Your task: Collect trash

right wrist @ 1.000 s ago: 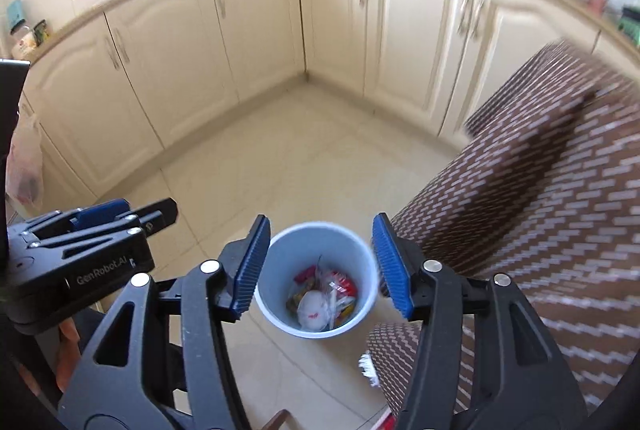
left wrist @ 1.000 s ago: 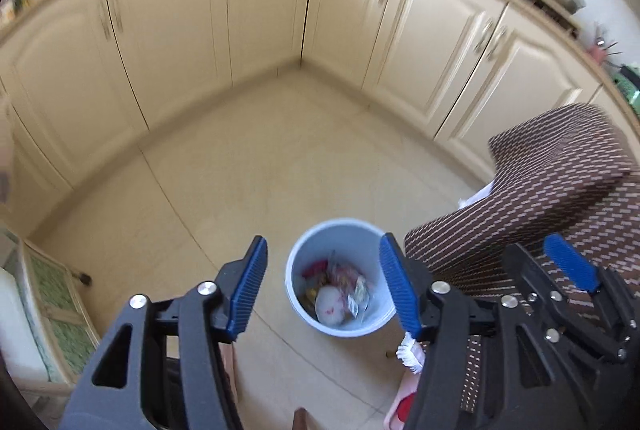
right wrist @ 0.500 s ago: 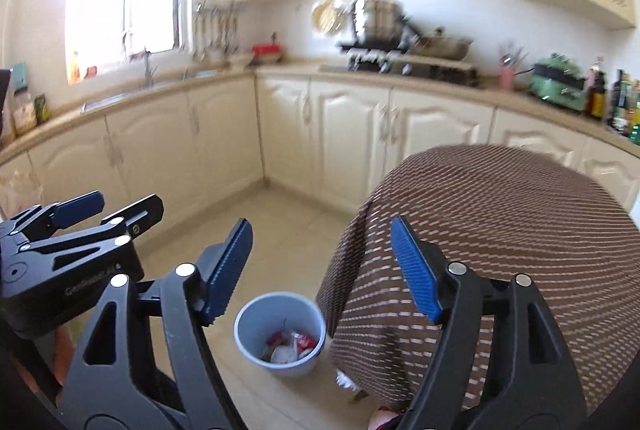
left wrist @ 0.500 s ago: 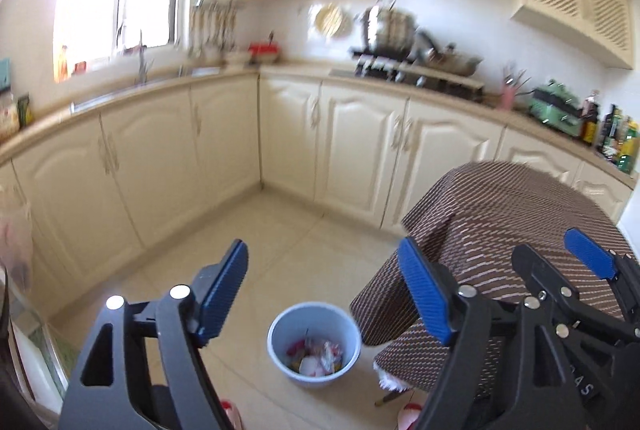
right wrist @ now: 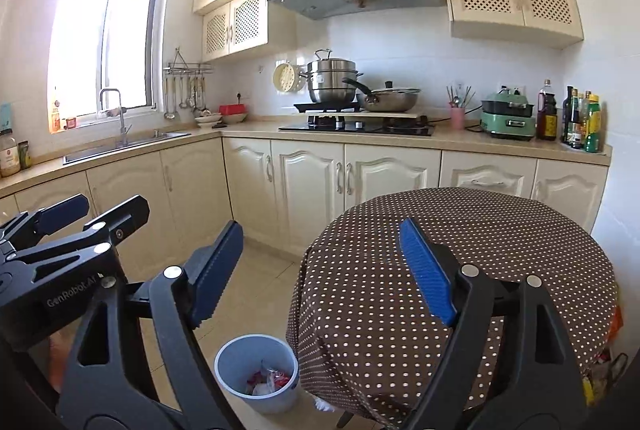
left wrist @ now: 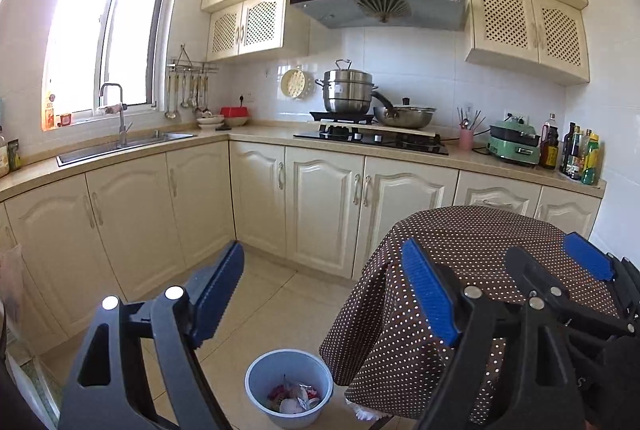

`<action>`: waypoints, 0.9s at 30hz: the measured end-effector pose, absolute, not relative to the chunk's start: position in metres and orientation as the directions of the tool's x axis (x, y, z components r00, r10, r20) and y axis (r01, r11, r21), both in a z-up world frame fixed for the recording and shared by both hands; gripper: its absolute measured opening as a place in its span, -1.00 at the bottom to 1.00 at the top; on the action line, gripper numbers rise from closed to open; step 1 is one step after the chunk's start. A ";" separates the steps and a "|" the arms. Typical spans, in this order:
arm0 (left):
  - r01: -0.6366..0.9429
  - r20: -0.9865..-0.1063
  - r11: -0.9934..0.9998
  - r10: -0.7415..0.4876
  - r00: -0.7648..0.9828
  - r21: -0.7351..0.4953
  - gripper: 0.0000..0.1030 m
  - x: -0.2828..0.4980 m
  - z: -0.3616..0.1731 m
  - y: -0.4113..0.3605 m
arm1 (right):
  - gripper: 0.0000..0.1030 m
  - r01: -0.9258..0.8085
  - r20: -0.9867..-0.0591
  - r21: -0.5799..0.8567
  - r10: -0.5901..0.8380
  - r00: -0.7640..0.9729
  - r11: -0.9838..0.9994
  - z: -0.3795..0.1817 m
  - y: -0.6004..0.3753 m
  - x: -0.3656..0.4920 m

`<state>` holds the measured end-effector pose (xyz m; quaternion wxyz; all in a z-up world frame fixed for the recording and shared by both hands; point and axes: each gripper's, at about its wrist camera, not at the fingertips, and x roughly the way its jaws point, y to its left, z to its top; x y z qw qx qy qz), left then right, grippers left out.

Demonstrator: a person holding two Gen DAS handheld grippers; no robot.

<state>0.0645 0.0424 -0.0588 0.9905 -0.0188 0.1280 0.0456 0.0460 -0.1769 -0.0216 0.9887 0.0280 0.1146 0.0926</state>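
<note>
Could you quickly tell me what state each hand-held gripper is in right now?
Left hand-held gripper: open, holding nothing.
Right hand-held gripper: open, holding nothing.

Dotted brown tablecloth (right wrist: 460, 242), steamer pot (left wrist: 347, 90) on hob, sink (left wrist: 120, 144), green cooker (right wrist: 508, 114)

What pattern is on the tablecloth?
Brown with small white dots, clearest on the tablecloth in the right wrist view.

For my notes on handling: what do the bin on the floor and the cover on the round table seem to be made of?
Bin: probably plastic, with a smooth, matte, pale blue wall and a thin rim. Table cover: woven cloth, apparently, brown with white dots; it hangs in soft folds over the edge.
</note>
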 end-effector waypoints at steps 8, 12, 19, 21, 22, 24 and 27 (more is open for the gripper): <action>-0.089 -0.265 0.996 0.082 0.961 -0.015 0.55 0.070 -0.064 0.033 | 0.55 -0.169 -0.226 0.093 0.186 0.956 0.981 -0.031 -0.186 0.048; -0.096 -0.270 0.995 0.089 0.959 -0.015 0.55 0.072 -0.069 0.034 | 0.57 -0.162 -0.223 0.089 0.179 0.958 0.983 -0.033 -0.185 0.048; -0.108 -0.260 0.994 0.098 0.961 -0.024 0.55 0.071 -0.071 0.039 | 0.59 -0.159 -0.222 0.085 0.174 0.959 0.984 -0.035 -0.184 0.050; -0.110 -0.259 0.994 0.101 0.961 -0.022 0.55 0.071 -0.072 0.038 | 0.59 -0.158 -0.222 0.087 0.174 0.959 0.984 -0.036 -0.185 0.051; -0.112 -0.257 0.993 0.103 0.961 -0.020 0.55 0.071 -0.072 0.038 | 0.59 -0.156 -0.223 0.086 0.172 0.959 0.984 -0.036 -0.185 0.051; -0.107 -0.254 0.994 0.099 0.962 -0.018 0.55 0.071 -0.072 0.037 | 0.60 -0.155 -0.222 0.087 0.171 0.960 0.984 -0.036 -0.186 0.051; -0.103 -0.244 0.995 0.095 0.965 -0.018 0.55 0.069 -0.072 0.037 | 0.60 -0.154 -0.222 0.087 0.170 0.960 0.984 -0.036 -0.186 0.052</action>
